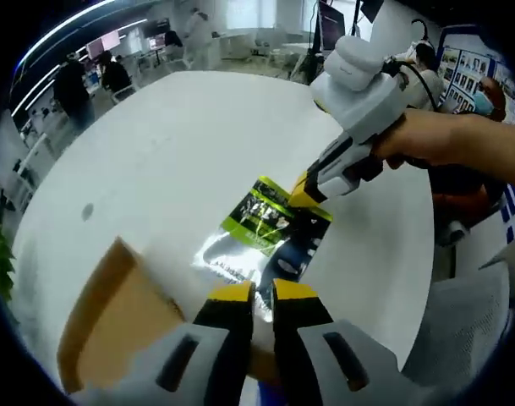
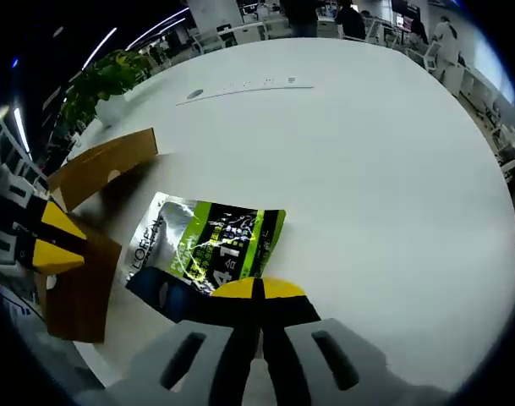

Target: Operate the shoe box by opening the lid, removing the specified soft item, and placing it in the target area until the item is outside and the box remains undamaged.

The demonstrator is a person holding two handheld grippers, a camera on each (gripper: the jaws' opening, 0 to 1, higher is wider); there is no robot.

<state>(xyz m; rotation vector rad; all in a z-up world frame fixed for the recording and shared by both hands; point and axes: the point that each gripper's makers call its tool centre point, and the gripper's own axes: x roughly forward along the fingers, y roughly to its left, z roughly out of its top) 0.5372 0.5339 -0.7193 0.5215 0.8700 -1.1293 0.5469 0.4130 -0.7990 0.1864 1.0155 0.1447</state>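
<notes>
White round counter (image 1: 198,127), bare and glossy, set in an open office: desks, screens and standing people (image 1: 71,85) far off, potted plant (image 2: 105,80) past the far-left rim in the right gripper view.

Brown shoe box (image 2: 105,165) at the left, lid up and cardboard flaps spread. Green, black and silver pouch (image 2: 210,241) already outside it, flat on the counter just right of the box.

Right claw (image 2: 257,292) clenched, tips closed over the near edge of the pouch; seen from the left gripper view as a grey tool with yellow tips (image 1: 304,193) pinching the pouch's far corner, a hand (image 1: 443,139) behind it. Left claw (image 1: 263,296) low against the box, jaws nearly together with a thin gap; cannot tell whether gripping cardboard or merely resting there.

Likely risks from here:
- Thin pinch on slick foil: probably slips free on a quick lift or drag.
- Sliding across the glossy counter: could push the pouch back against the box.
- Left claw bearing on the cardboard: could crease or tear a flap if pressed or pulled hard.
- Light box: may shift or tip if nudged.
</notes>
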